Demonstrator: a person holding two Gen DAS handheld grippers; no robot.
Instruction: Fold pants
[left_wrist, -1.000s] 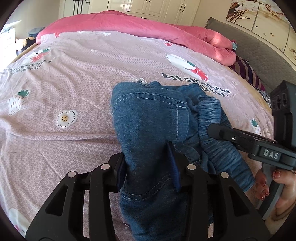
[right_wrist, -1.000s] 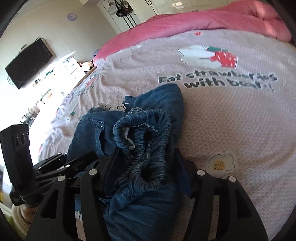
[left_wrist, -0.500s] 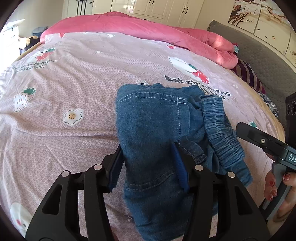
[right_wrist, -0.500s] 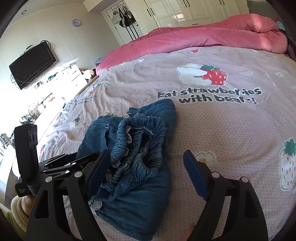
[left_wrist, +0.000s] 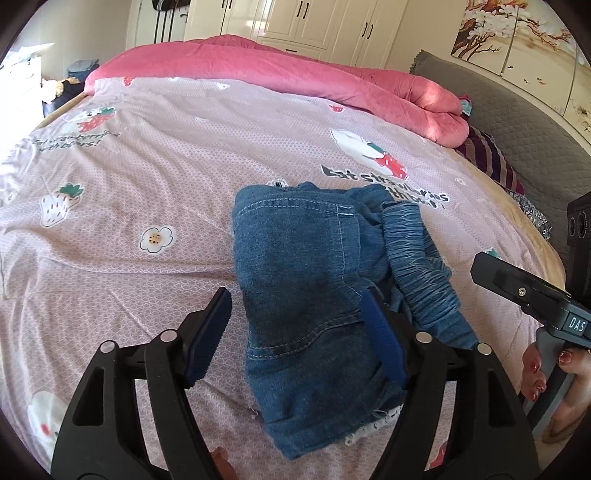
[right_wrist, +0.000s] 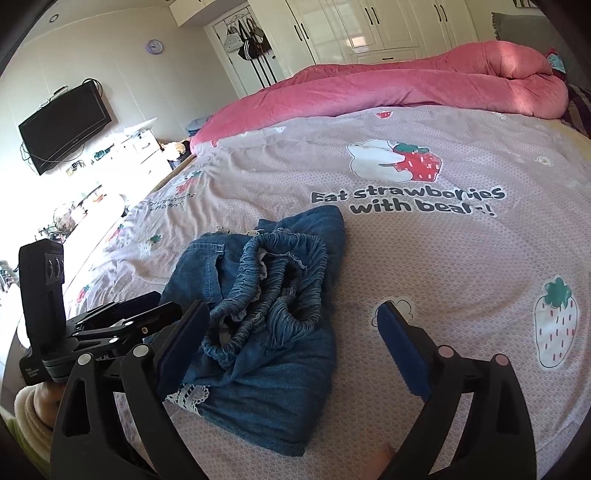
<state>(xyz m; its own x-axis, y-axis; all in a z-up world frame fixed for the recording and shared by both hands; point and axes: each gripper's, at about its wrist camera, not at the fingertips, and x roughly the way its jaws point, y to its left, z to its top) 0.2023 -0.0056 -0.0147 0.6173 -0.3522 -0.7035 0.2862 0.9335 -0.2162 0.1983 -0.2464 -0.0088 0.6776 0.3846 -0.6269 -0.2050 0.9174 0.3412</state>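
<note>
Nearest in the left wrist view, the left hand-held gripper (left_wrist: 295, 317) stands with its blue pads spread wide, one on the bedsheet beside the pants and the other against the denim, gripping nothing. In the right wrist view the right hand-held gripper (right_wrist: 291, 347) is likewise spread wide, its pads on either side of the near end of the bundle and clamping nothing. Between them the pants (left_wrist: 314, 291), blue denim, lie folded into a compact bundle on the bed (left_wrist: 129, 192), near its front edge, with the gathered elastic waistband (right_wrist: 273, 280) on top and a strip of white lace trim (right_wrist: 188, 395) at the near hem. Beyond the bundle the sheet carries strawberry lettering (right_wrist: 406, 201). A rolled pink duvet (left_wrist: 295, 81) runs along the bed's far edge.
</note>
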